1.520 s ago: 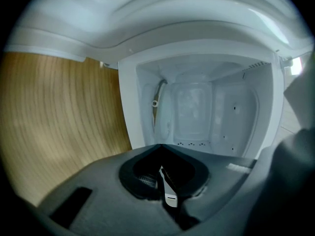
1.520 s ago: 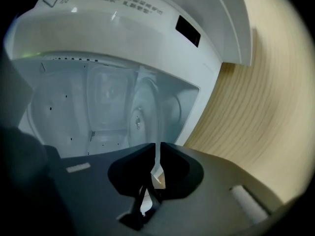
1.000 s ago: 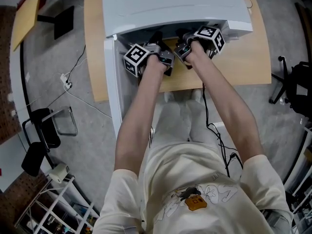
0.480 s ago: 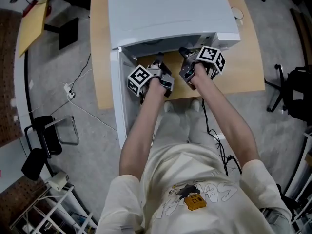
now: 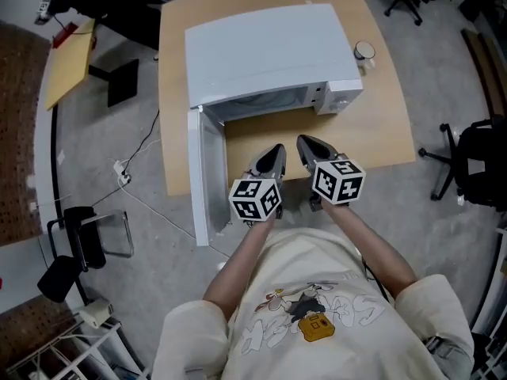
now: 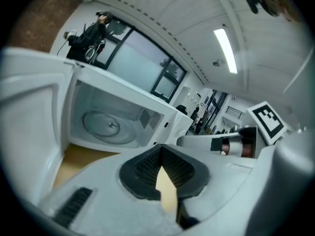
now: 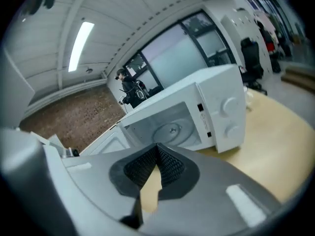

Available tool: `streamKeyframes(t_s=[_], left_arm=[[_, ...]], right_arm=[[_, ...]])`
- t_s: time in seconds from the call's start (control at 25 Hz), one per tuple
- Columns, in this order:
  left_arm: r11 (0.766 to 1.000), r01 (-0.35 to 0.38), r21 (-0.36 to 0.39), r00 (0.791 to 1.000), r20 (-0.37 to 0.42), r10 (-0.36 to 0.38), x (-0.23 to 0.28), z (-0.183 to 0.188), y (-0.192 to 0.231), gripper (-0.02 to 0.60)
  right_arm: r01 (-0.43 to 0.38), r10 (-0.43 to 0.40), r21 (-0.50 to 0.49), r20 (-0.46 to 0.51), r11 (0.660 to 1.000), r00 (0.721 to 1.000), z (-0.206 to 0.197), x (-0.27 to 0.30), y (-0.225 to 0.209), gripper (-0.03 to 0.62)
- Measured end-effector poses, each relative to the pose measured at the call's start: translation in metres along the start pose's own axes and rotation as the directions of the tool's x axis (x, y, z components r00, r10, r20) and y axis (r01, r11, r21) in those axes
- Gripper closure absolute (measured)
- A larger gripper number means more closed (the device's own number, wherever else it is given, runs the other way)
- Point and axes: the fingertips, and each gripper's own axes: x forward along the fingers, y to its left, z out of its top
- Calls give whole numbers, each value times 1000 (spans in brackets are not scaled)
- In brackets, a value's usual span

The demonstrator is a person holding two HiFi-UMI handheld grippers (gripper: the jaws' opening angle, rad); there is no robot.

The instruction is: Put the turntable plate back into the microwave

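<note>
The white microwave (image 5: 261, 54) stands on the wooden table (image 5: 380, 125) with its door (image 5: 202, 176) swung wide to the left. The glass turntable plate (image 6: 106, 124) lies flat on the cavity floor and also shows in the right gripper view as the plate (image 7: 170, 129). Both grippers are outside the oven, side by side above the table's near edge, pointing at the opening. My left gripper (image 5: 276, 153) is shut with nothing between its pads (image 6: 147, 163). My right gripper (image 5: 309, 145) is shut and empty too, its tips (image 7: 156, 149) meeting.
A small round cup (image 5: 364, 51) sits on the table to the right of the microwave. A black office chair (image 5: 475, 161) stands on the floor at right. Cables (image 5: 127, 169) and a stool (image 5: 79, 228) lie at left, with a wire rack at bottom left.
Both grippers have drawn back out of the microwave mouth toward the person and risen. They have rolled so the marker cubes face up. The plate stays inside.
</note>
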Motion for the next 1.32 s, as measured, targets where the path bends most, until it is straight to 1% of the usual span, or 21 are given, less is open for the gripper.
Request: streamKeyframes(t_s=[0.08, 0.12, 0.16, 0.24, 0.36, 0.52, 0.72, 0.84, 0.96, 1.04, 1.32], left_arm=[[993, -27, 118, 1000, 4, 27, -13, 2, -16, 586], [988, -38, 151, 999, 9, 37, -19, 1, -21, 586], [985, -49, 165, 999, 12, 48, -23, -2, -24, 585], [984, -76, 164, 997, 3, 76, -29, -12, -23, 586], [979, -95, 180, 995, -25, 101, -32, -22, -21, 586], [973, -108, 204, 992, -36, 117, -31, -26, -23, 584], [971, -127, 202, 991, -11, 132, -33, -21, -25, 584], [972, -133, 193, 991, 4, 135, -34, -16, -24, 584], [975, -134, 178, 991, 31, 130, -34, -11, -25, 584], [973, -139, 182, 990, 43, 134, -35, -11, -24, 584], [974, -140, 181, 990, 40, 135, -30, -13, -25, 584]], right_arm=[[22, -17, -113, 44, 993, 999, 6, -19, 8, 586], [31, -22, -151, 61, 988, 998, 8, -26, 11, 586], [41, -28, -182, 74, 982, 997, 8, -32, 13, 586], [68, -50, -227, 83, 972, 995, 3, -37, 14, 588], [86, -81, -245, 31, 966, 996, -12, -34, 9, 588], [54, -61, -306, -15, 951, 998, -24, -30, 15, 588], [11, -22, -377, -25, 926, 999, -27, -32, 31, 588], [-1, -15, -386, -39, 922, 999, -31, -32, 33, 588], [-7, -13, -370, -54, 929, 998, -34, -33, 31, 589], [-13, -8, -375, -53, 927, 999, -36, -34, 33, 589], [-10, -12, -384, -55, 923, 998, -39, -35, 27, 589]])
